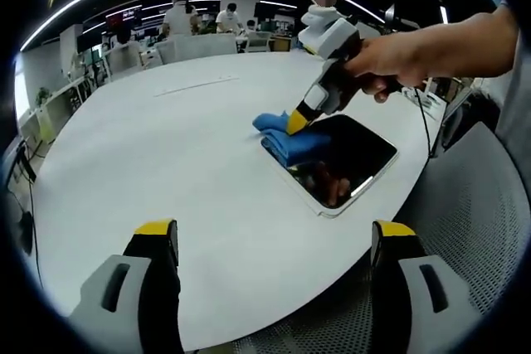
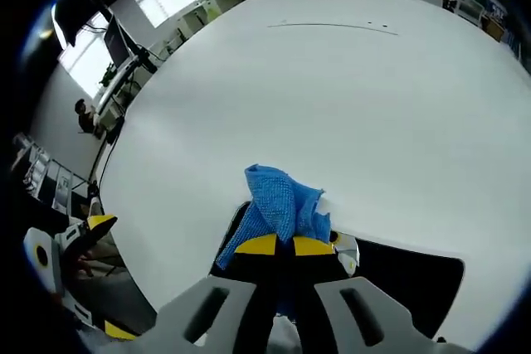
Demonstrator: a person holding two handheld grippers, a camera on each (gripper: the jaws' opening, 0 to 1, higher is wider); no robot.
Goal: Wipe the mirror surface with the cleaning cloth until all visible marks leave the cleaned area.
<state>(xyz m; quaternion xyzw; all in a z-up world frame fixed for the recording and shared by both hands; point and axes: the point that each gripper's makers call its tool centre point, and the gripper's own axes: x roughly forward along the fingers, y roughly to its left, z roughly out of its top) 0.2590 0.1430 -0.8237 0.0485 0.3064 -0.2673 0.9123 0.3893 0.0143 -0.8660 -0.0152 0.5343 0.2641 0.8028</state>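
Right gripper (image 1: 297,120) is clenching the blue cloth (image 1: 292,140), pressing it onto the mirror's (image 1: 348,159) far corner. Mirror is lying flat near the white table's (image 1: 166,163) edge. Left gripper (image 1: 274,242), jaws spread and holding nothing, is hovering near the mirror.

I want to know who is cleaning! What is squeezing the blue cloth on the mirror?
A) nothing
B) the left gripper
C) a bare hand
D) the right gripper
D: the right gripper has its jaws shut on the blue cloth, pressing it onto the mirror.
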